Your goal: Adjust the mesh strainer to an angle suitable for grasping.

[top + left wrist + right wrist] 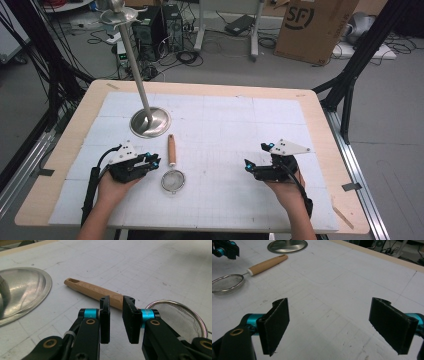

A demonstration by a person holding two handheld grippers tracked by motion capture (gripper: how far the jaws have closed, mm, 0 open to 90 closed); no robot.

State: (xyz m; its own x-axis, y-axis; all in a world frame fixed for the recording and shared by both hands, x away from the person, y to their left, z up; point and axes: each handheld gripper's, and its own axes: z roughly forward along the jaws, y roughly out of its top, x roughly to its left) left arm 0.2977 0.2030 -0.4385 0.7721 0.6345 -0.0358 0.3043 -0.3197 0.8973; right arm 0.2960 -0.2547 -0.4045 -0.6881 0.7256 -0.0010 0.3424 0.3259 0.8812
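Strainer between stand base and left gripper

The strainer (172,172) is laid on the mat (225,125), its handle pointed toward the far edge, its bowl nearest the person. The stand base (150,122) is set just beyond and left of it. The left gripper (152,162) is placed just beside it on the left, the right gripper (248,165) well apart on the right.

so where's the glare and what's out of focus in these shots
Left gripper view: glare on the steel stand base; the left gripper near the lens is soft, the strainer fairly crisp. Right gripper view: the right gripper pads are blurred. High view: even light, only soft shadows on the table.
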